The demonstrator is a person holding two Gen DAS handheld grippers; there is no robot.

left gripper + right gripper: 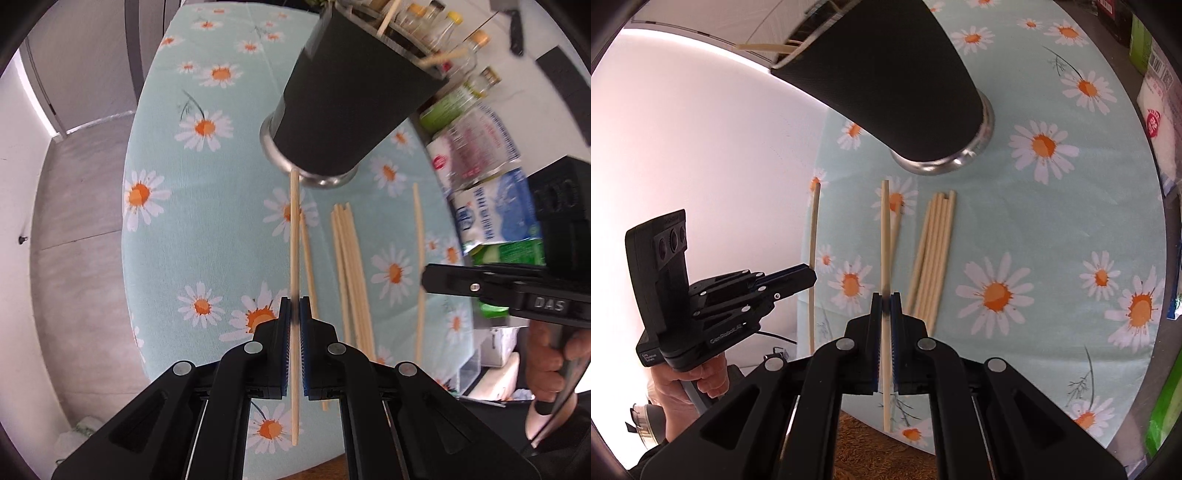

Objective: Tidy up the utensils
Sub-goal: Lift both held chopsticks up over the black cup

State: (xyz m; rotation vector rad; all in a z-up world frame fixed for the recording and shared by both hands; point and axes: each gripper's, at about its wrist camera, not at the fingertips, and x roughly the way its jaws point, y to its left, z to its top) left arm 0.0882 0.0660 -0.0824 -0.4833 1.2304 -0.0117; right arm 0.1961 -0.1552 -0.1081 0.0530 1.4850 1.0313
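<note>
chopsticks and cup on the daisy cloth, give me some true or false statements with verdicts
1. The left gripper is shut on a chopstick. True.
2. The right gripper is open and holds nothing. False: it is shut on a chopstick too.
3. The cup lies on its side. False: it stands upright on the cloth.
4. A bundle of chopsticks lies on the cloth, below the cup in the left wrist view. True.
5. The cup is empty. False: chopstick tips stick out over its rim.
</note>
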